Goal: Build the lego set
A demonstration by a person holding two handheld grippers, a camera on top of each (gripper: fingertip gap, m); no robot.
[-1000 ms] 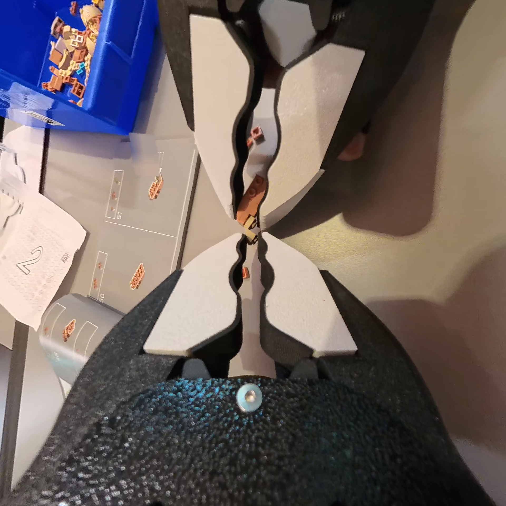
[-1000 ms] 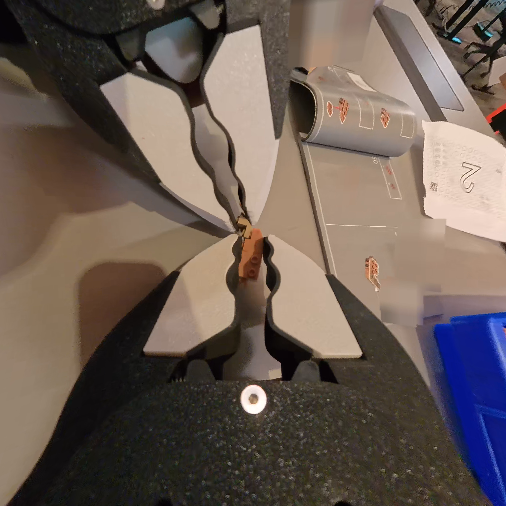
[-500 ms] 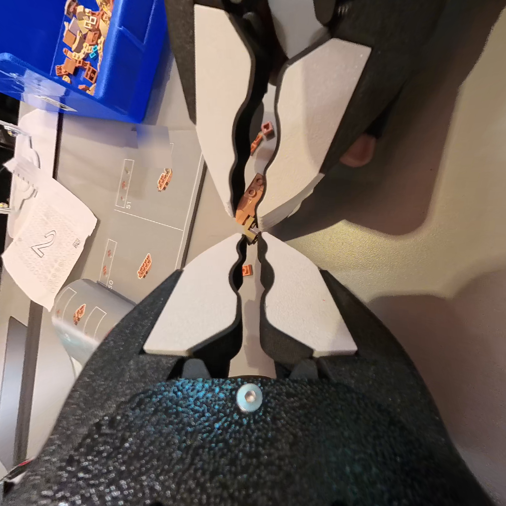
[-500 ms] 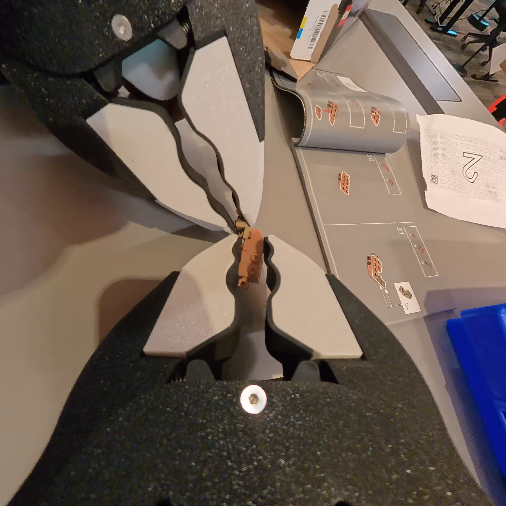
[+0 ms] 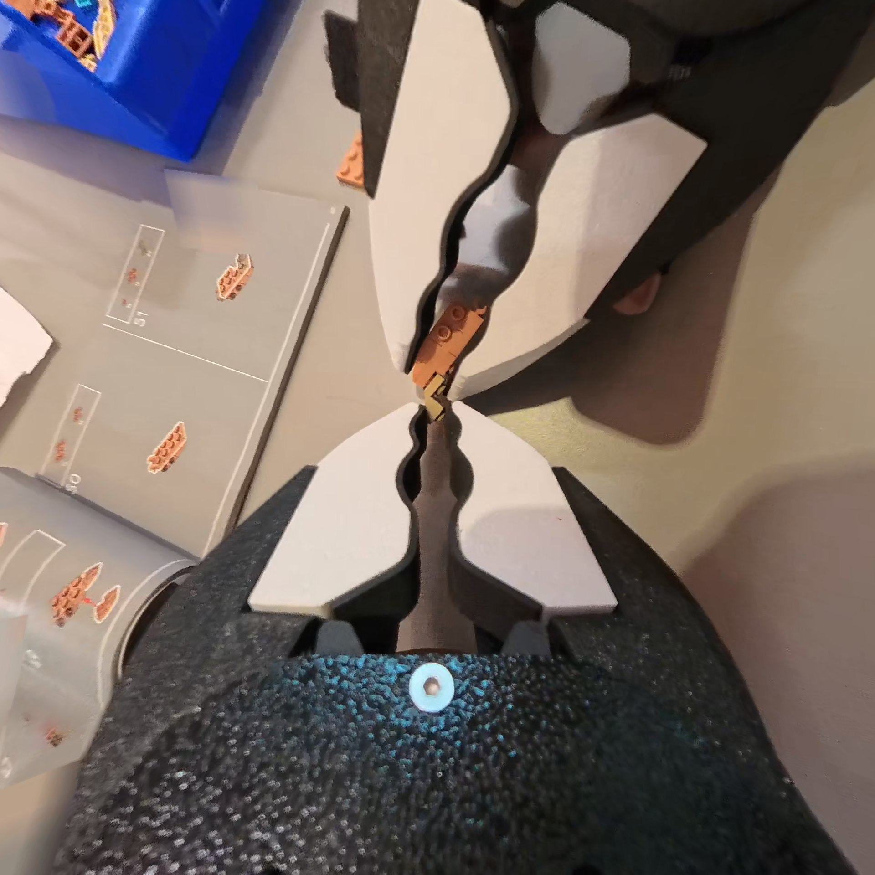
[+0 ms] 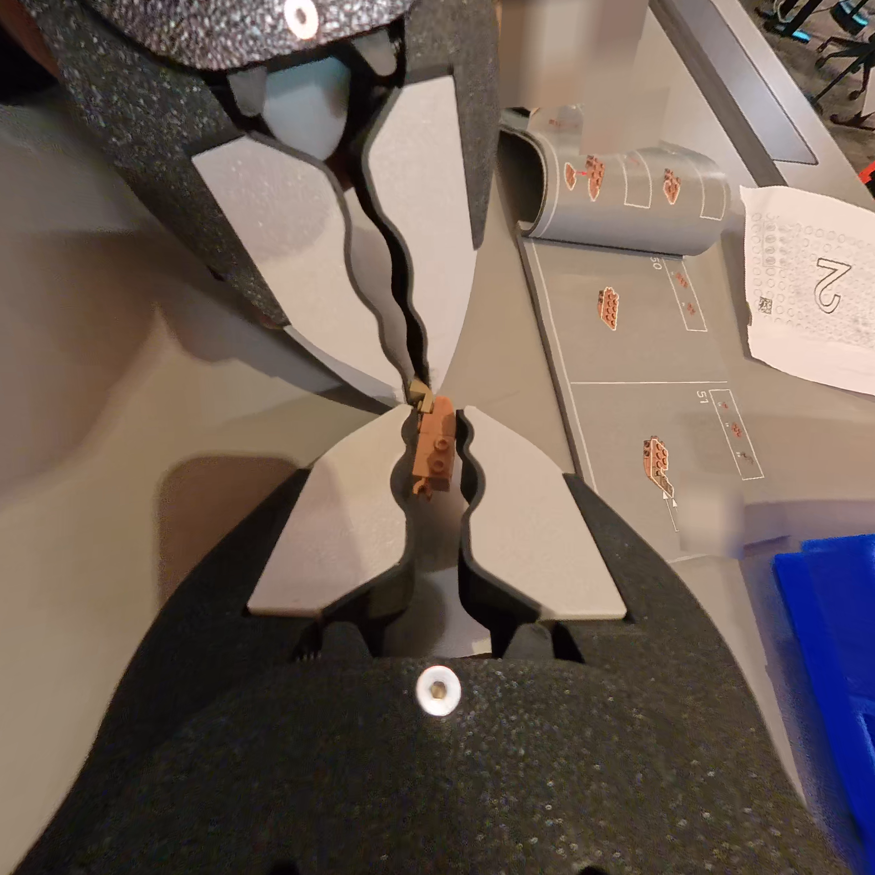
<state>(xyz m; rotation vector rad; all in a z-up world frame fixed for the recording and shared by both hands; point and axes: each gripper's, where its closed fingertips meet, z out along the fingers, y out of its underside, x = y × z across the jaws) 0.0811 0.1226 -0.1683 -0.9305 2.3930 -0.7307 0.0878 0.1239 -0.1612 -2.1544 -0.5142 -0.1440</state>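
My left gripper [image 5: 433, 411] is shut on a small tan angled brick [image 5: 434, 398], pinched at the very fingertips. My right gripper [image 6: 436, 410] is shut on an orange-brown brick assembly [image 6: 433, 450] with two studs showing. The two grippers face each other tip to tip above the table. The tan brick touches the pointed end of the assembly. In the left wrist view the right gripper [image 5: 434, 373] comes in from the top with the assembly [image 5: 447, 338]. In the right wrist view the left gripper [image 6: 419, 389] comes in from the top with the tan brick [image 6: 420, 392].
An open grey instruction booklet [image 5: 189, 360] lies on the table to one side and also shows in the right wrist view [image 6: 639, 360]. A blue bin [image 5: 123, 90] holds several bricks. A loose orange plate [image 5: 352, 161] lies by it. A white paper bag [image 6: 814, 293] lies past the booklet. The tips of both grippers are at nearly the same place.
Both grippers stay shut on their bricks, tip to tip. The pair has shifted and turned over the table, so the booklet and blue bin have slid in both views.
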